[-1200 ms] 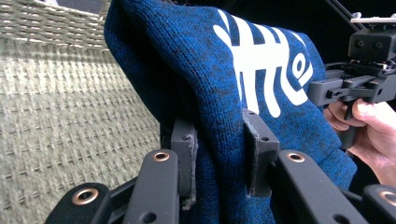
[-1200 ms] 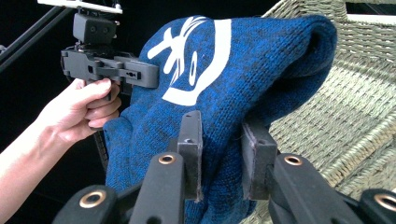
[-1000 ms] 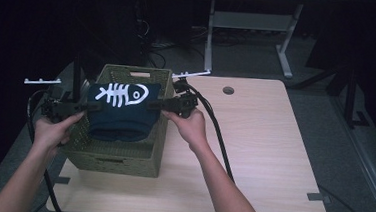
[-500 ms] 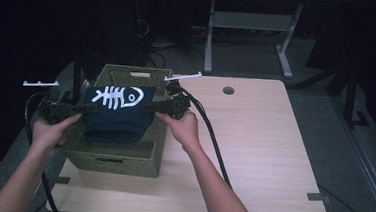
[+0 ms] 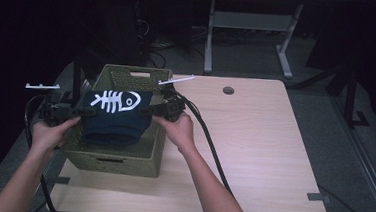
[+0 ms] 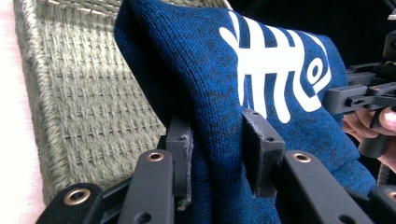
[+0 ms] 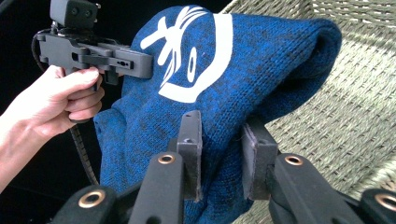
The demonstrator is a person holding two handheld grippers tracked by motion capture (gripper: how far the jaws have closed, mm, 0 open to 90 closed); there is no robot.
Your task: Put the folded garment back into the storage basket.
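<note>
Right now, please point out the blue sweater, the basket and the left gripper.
blue sweater [image 5: 114,123]: high view, dark knit below the fish print.
basket [image 5: 117,158]: high view, near woven wall.
left gripper [image 6: 217,158]: left gripper view, between its fingertips.

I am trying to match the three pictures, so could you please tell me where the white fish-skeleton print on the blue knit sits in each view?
High view: fish-skeleton print left of centre, atop the blue knit over the woven basket.
Left gripper view: upper right.
Right gripper view: top centre.
Shared landmark: the basket.
</note>
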